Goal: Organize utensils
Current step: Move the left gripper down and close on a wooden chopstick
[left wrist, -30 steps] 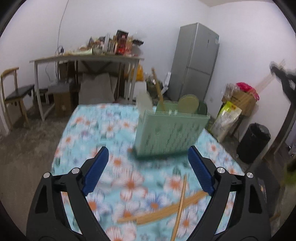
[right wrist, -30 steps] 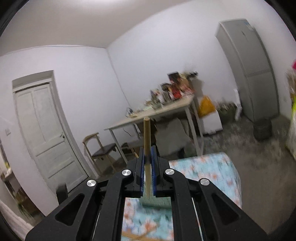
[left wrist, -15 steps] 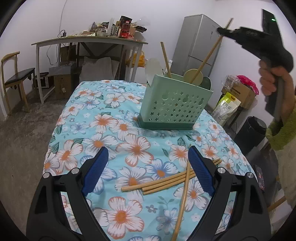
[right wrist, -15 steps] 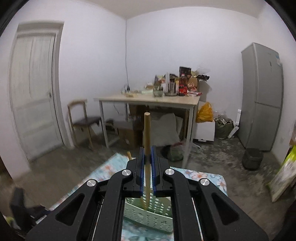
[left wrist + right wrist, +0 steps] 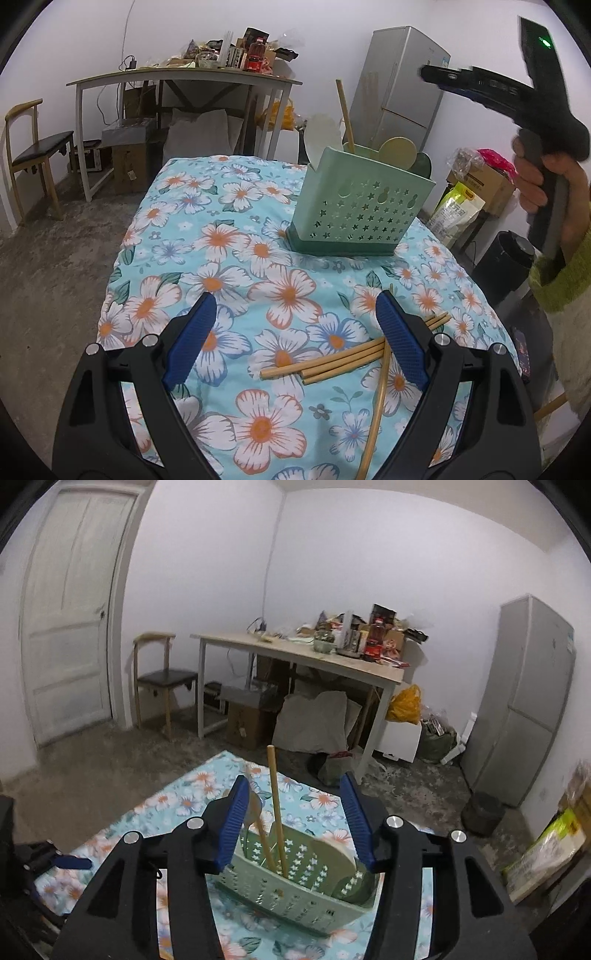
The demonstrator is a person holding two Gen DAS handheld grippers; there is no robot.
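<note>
My two pairs of black tongs with blue pads: left tongs (image 5: 294, 297), right tongs (image 5: 293, 779). One bench under a turquoise flowered cloth (image 5: 229, 236) carries one pale green star-pierced plastic basket (image 5: 362, 214) and four loose tan bamboo chopsticks (image 5: 325, 363). Two upright bamboo chopsticks (image 5: 275, 805) stand in the basket with three round-headed pieces: one white round piece (image 5: 319, 136), one tan round piece (image 5: 397, 147), one dark green round piece (image 5: 423, 166). Behind: one grey fridge (image 5: 399, 85), one wooden chair (image 5: 33, 147), one white door (image 5: 70, 609).
</note>
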